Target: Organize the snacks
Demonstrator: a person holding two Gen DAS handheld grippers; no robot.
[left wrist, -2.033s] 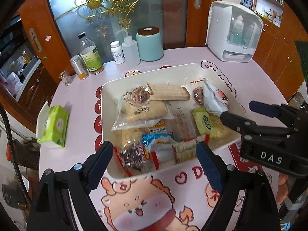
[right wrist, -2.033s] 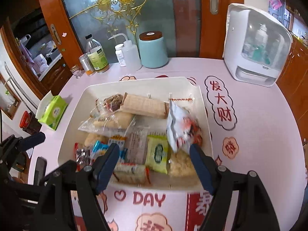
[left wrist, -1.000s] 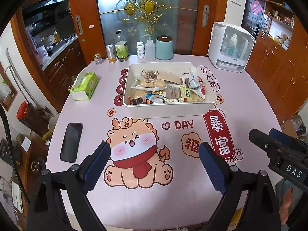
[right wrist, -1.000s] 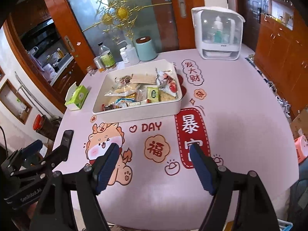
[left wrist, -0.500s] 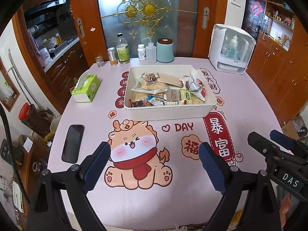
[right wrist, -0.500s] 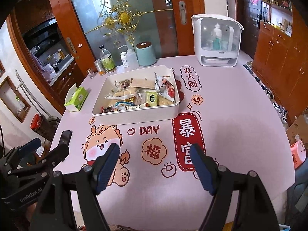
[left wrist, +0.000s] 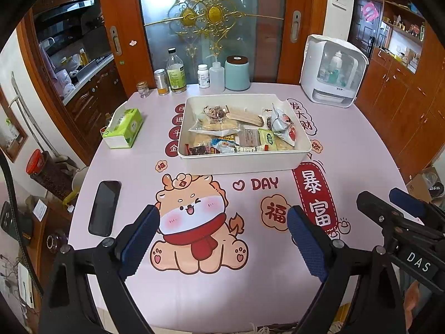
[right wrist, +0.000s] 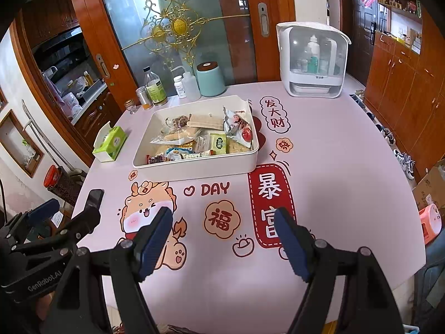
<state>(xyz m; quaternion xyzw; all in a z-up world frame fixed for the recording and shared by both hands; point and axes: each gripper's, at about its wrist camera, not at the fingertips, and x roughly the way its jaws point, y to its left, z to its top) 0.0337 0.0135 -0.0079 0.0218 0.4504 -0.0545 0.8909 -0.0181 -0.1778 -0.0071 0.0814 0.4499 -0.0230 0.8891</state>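
White bin point(left wrist: 244, 164) of wrapped snacks point(left wrist: 239, 132): well ahead of both sets of jaws, centred on the table point(left wrist: 347, 150). Left gripper point(left wrist: 222, 239) and right gripper point(right wrist: 222, 239): jaws wide apart, empty. Packets judged light, soft, crinkly, slippery; wafer pack point(left wrist: 244, 117) likely brittle. Best pinched at a sealed edge, gently. Green tissue box point(left wrist: 123, 128) and phone point(left wrist: 104, 208) left of the left jaws.

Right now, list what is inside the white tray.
The white tray holds wrapped snacks: a wafer pack, a green packet. Lower layers are covered.
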